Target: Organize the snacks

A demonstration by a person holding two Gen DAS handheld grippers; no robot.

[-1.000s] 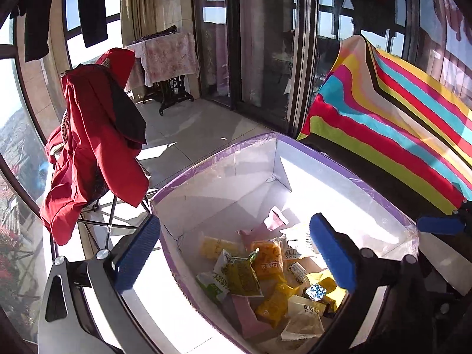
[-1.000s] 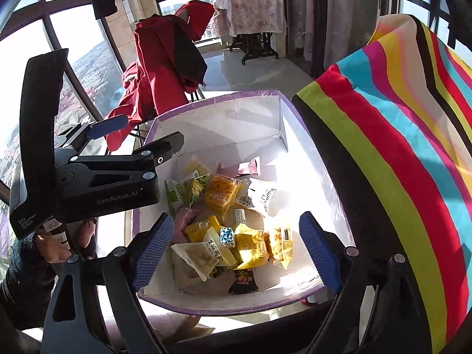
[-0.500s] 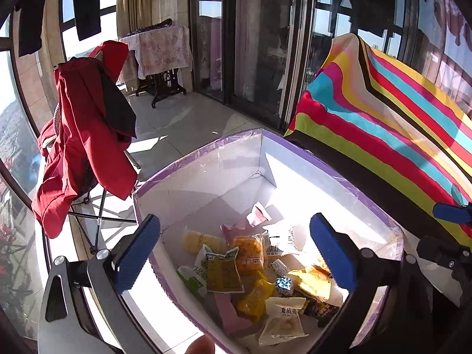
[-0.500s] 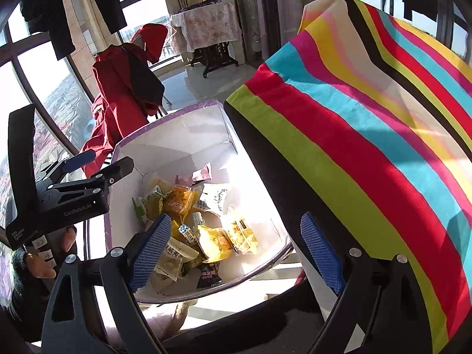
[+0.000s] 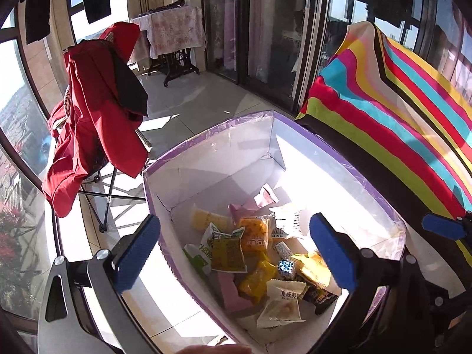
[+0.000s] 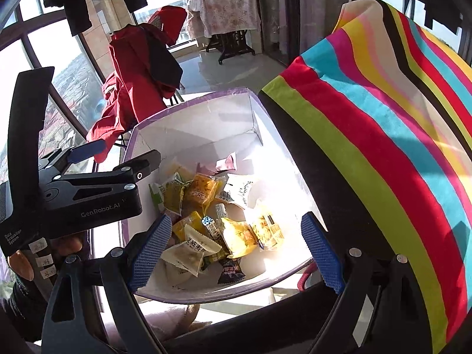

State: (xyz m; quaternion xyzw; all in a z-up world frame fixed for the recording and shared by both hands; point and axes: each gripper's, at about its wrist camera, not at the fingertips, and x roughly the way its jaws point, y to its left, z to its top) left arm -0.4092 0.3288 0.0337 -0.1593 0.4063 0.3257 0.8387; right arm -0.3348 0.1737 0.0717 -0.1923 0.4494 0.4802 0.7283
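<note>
**Two open grippers over a box of snacks**

Far on my left a red jacket (image 5: 97, 124) hangs over a folding chair (image 5: 109, 194) by the big windows.

Next comes my left gripper (image 5: 234, 250). Its two blue fingers (image 5: 135, 253) are spread wide apart and hold nothing. They hang above the near end of the box.

In the middle is the white box (image 5: 224, 159) with a purple rim. The snacks (image 5: 256, 253) lie in a heap at the bottom of it, at the near end. I can see a green and yellow packet (image 5: 227, 250), an orange packet (image 5: 255, 233), a pink packet (image 5: 233, 292), a white packet (image 5: 283, 303) and a small dark one (image 5: 320, 296). The far end of the box is bare and bright with sun.

My right gripper (image 6: 234, 250) hangs over the same box. Its blue fingers (image 6: 150, 253) are wide apart too, and they hold nothing. From here I see my left hand (image 6: 44, 253) holding the other gripper beside the box.

On the right, a striped cloth (image 5: 398, 124) in many colours hangs just beside the box.
</note>
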